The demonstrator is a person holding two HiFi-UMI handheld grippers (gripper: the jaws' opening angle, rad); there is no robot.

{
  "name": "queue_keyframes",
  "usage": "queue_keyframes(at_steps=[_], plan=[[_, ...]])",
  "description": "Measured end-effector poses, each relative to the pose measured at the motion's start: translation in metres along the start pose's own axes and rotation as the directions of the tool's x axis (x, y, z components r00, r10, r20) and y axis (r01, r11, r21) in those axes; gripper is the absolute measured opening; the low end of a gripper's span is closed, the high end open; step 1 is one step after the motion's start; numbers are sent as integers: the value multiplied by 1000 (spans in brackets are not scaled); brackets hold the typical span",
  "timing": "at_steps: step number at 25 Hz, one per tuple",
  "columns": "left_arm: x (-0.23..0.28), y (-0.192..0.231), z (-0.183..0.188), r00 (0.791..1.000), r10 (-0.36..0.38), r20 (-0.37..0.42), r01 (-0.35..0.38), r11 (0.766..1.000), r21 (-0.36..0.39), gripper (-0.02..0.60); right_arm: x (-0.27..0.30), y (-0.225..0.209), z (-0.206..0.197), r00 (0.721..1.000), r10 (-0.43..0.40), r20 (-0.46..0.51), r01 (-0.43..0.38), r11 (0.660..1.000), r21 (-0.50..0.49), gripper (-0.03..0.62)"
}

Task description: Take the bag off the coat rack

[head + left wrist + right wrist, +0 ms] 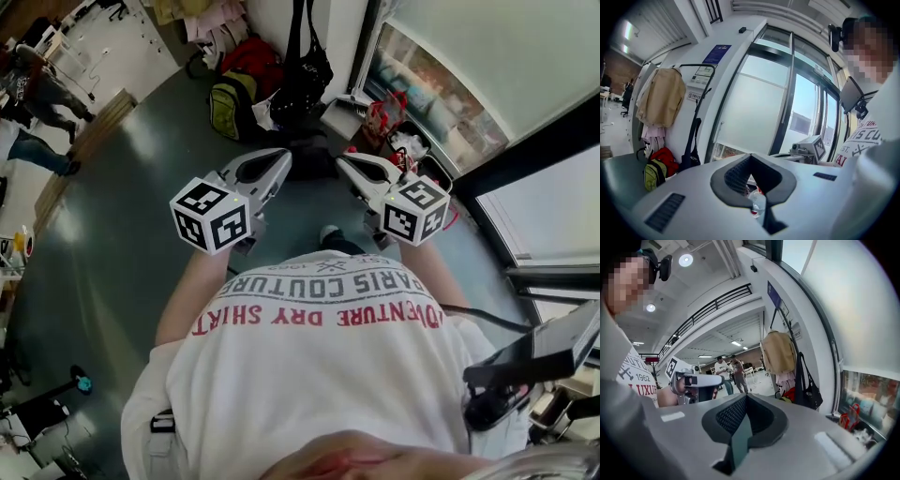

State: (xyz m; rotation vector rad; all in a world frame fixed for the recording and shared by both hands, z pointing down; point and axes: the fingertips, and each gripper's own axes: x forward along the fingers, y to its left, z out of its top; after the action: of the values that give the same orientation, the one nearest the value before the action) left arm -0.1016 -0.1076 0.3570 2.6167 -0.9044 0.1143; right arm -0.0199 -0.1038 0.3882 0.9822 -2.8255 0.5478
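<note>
Both pairs of jaws are fully together w/ nothing between them: the left gripper [272, 165] and the right gripper [354, 167] sit side by side at frame centre in the head view, and each gripper's own view shows its tips meeting. The black bag [305, 82] hangs at top centre of the head view, well apart from both grippers. Its long straps run up to the coat rack [696, 64], and a beige coat [663, 96] is on the same rack, to the bag's left in the left gripper view. Main risk, IMO: reaching in w/ the jaws closed just pokes or swings the bag, so they need opening before contact. Second: the straps look thin and limp, so a pinch low on the bag body probably won't free them. Tugging outward instead of lifting the straps up over the hook could drag or rock the rack, or leave one strap caught. Third: the coat hangs near the straps, so a sloppy grab could catch fabric and pull it off too. At floor level a green backpack [225, 108] and a red bag [253, 56] sit near the rack's base, upper left of centre, a trip or snag hazard on approach. How heavy the bag is can't be told; if it's loaded, a single-jaw hold on one strap may slip.
</note>
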Motion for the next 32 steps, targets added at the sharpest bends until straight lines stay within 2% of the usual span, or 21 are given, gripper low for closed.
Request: queue_keyframes(at_steps=[3,8,16,22,26,32], plan=[[30,35,0,1000,12,2,-12,1000,-10,2,28,-38,-1,1000,18,-15,-18,1000,13,2],[87,110,4,999,27,-30,-29,997,-69,2,89,-111,7,998,38,-47,-35,998,53,2],[216,254,63,995,59,-79,-66,994,-90,2,203,-271,66,995,68,-68,-61,992,109,2],[303,329,130,995,83,-64,-86,995,-41,2,256,-371,137,997,66,-42,-63,996,68,2],[332,359,147,994,82,-69,-85,996,-36,2,283,-410,156,998,63,-32,-60,996,72,2],[338,392,157,993,84,-80,-89,994,-61,2,314,-423,165,997,65,-43,-61,995,79,2]])
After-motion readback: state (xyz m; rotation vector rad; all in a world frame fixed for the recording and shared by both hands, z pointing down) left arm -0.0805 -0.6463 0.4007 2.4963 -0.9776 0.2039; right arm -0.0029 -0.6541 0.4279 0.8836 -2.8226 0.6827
